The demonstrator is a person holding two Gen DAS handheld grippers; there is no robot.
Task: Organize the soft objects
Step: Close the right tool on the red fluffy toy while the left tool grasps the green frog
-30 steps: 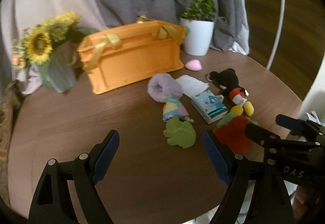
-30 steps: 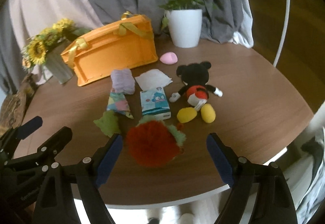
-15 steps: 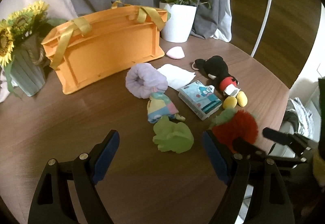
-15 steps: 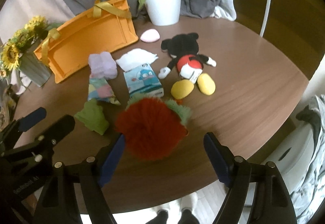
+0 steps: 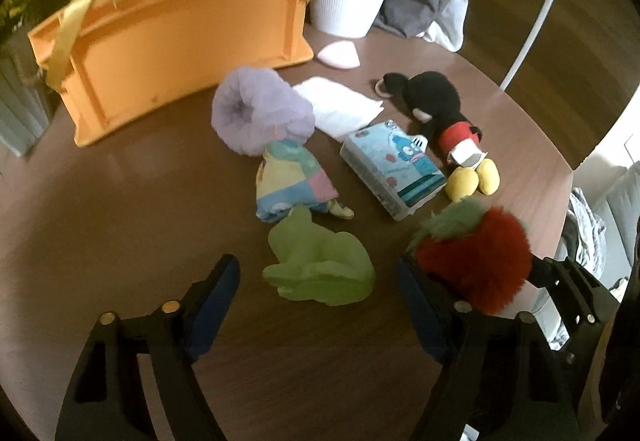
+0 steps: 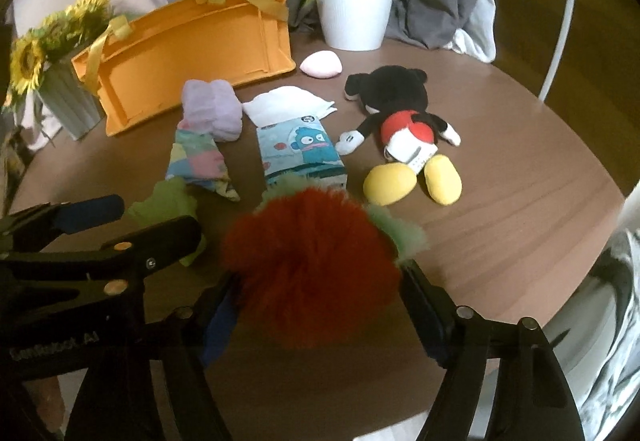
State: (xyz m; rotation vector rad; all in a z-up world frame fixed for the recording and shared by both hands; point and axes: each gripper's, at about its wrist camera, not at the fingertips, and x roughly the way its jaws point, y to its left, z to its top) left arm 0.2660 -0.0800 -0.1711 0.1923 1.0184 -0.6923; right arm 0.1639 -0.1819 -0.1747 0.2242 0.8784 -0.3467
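Grey curtains are hanging behind a round wooden desk [image 6: 500, 177] where soft toys are lying in front of an orange basket [image 6: 192, 53] tipped on its side. The right hand-held gripper [image 6: 320, 317] is closing around the red furry strawberry plush [image 6: 312, 265]; its long pile could be slipping free under a shallow pinch. The left hand-held gripper [image 5: 320, 305], unclenched and narrowing, is straddling the green plush [image 5: 316, 269]. Compared with a second ago, both are sitting lower and closer, their jaws having just been closing.
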